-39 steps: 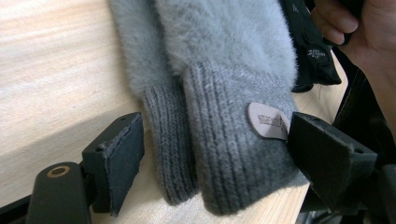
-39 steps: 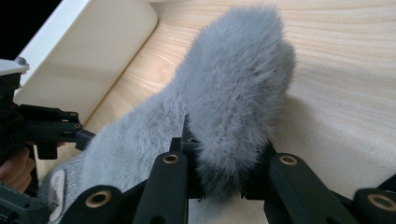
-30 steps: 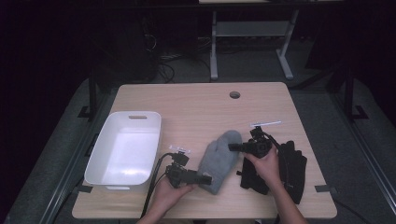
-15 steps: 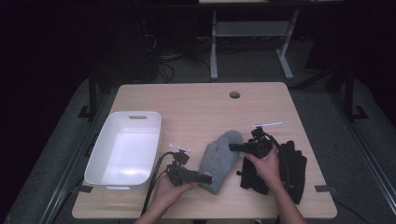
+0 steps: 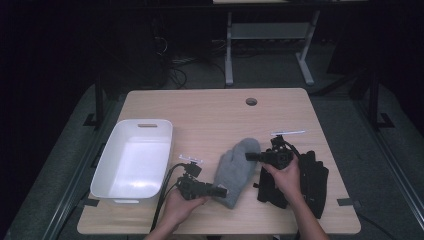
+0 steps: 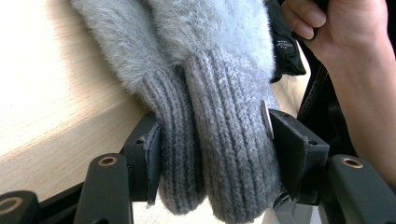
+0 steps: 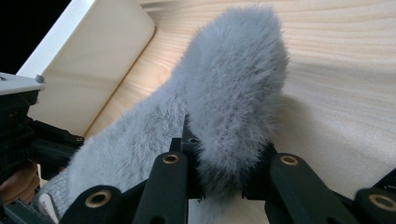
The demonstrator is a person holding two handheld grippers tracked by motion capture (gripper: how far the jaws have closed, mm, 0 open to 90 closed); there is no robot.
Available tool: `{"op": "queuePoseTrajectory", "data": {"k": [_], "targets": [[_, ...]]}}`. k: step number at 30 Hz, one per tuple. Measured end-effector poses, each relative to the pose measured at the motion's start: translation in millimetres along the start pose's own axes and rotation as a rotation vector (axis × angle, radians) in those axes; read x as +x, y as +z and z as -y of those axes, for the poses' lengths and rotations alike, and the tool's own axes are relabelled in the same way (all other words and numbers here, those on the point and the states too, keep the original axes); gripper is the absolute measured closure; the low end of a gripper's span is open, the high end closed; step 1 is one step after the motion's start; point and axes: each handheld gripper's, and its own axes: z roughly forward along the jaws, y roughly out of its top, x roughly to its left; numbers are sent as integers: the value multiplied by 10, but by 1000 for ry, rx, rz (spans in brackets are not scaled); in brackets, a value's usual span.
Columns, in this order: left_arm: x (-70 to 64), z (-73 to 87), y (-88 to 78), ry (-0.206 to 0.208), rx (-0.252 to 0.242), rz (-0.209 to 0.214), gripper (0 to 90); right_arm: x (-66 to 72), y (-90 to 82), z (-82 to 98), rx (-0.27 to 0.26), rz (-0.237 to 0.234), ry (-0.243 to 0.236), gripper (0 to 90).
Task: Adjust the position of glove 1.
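Grey fuzzy mittens (image 5: 235,170) lie on the wooden table (image 5: 210,115) between both hands. My left gripper (image 5: 222,190) is at their near cuff end. In the left gripper view, two ribbed knit cuffs (image 6: 224,140) sit side by side between the jaws. The left gripper (image 6: 215,133) has just been closing, and its pads press on the cuffs from both sides. My right gripper (image 5: 248,156) is at the far end. It is shut on a fluffy tip (image 7: 233,79), pinched between the right gripper's (image 7: 226,158) pads.
A white plastic tub (image 5: 150,122) stands empty at the table's left. Black gloves (image 5: 315,175) lie under and beside the right hand. A round cable hole (image 5: 251,101) is near the far edge. Cables trail from the left gripper toward the near edge.
The left gripper's jaws have drawn in around the mittens' cuff end. Both hands and the mittens stay where they were.
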Motion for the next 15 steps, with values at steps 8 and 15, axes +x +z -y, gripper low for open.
{"op": "queuePoseTrajectory", "data": {"k": [8,15], "targets": [[-104,-12,-51,29,-26,-13,411,101,-108,-80,-23,-17,-5,749],[-182,-25,-125,62,-45,-11,411,167,-208,-140,-42,-46,6,748]]}}
